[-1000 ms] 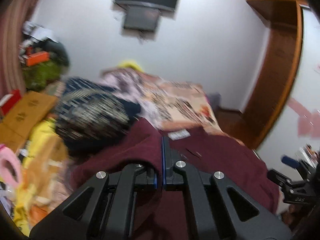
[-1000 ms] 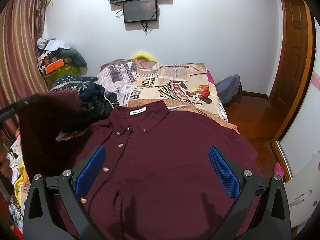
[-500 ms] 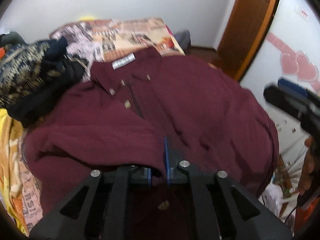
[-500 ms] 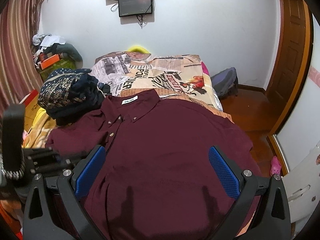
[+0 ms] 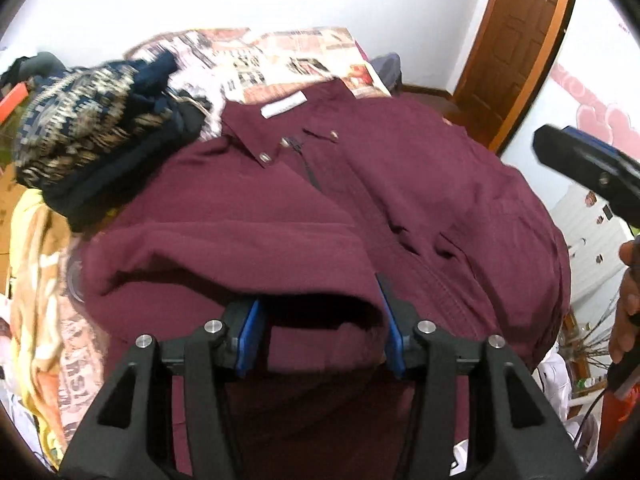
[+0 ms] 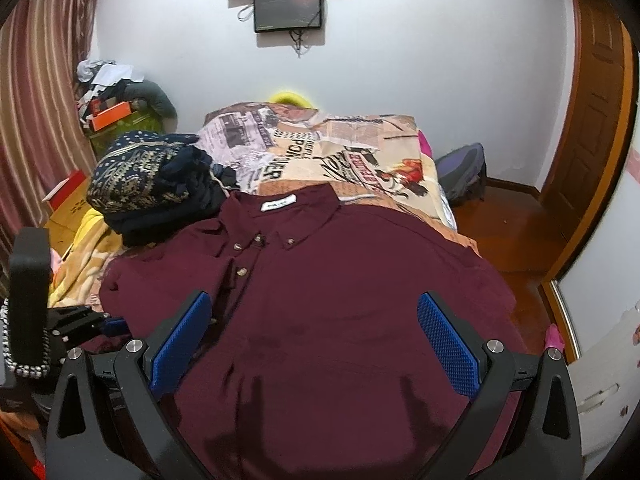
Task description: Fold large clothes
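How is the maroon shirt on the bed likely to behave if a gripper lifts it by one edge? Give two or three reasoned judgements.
The maroon shirt would probably sag and drape, not hold shape: its folded-over sleeve already slumps in soft creases. It looks thin and light. Only the buttoned collar seems slightly stiffer. Its cloth looks matte, so it likely won't slip easily from the left gripper.

Dark clothes pile [image 6: 156, 184] crowds shirt's [image 6: 340, 320] left shoulder; printed bedspread [image 6: 360, 152] beyond collar open.

Your left gripper [image 5: 318, 334] over the maroon button-up shirt [image 5: 400, 200]
Its jaws have just been opening; the folded-over sleeve edge lies loose between the blue pads [image 5: 249, 334].
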A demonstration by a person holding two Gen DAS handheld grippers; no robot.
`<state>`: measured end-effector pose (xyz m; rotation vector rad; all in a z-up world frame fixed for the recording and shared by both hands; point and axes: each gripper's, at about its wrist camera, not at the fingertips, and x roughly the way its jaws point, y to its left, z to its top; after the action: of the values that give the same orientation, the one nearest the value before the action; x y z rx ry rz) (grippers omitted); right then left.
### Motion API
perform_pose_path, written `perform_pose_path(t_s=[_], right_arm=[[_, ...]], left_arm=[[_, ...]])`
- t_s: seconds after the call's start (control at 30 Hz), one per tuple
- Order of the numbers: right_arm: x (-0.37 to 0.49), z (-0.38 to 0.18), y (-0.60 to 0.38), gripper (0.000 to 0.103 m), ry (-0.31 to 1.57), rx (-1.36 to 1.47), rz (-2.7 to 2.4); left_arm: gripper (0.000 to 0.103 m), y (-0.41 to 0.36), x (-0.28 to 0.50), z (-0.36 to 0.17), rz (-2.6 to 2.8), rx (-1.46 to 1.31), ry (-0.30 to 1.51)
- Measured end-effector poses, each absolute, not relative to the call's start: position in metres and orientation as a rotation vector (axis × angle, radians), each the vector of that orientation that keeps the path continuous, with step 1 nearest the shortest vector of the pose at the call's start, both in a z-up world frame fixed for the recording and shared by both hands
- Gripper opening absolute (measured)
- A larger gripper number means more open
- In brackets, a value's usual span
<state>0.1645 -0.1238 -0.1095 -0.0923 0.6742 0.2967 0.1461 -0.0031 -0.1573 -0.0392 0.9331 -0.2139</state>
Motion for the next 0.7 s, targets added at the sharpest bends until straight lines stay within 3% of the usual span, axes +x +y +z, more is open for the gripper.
perform_pose_path(t_s=[0.27,0.7], right_arm=[[0.169,-0.099,-0.084,0.102,0.641,-0.145,0.374],[0.169,-0.096,0.018,0.102,0.604,-0.326,0.617]], left_arm=[[0.058,0.046,0.126,-0.121,-0.142,-0.086,0.826],[0.064,0.136,0.097,-0.104,-0.05,-0.263,0.746]])
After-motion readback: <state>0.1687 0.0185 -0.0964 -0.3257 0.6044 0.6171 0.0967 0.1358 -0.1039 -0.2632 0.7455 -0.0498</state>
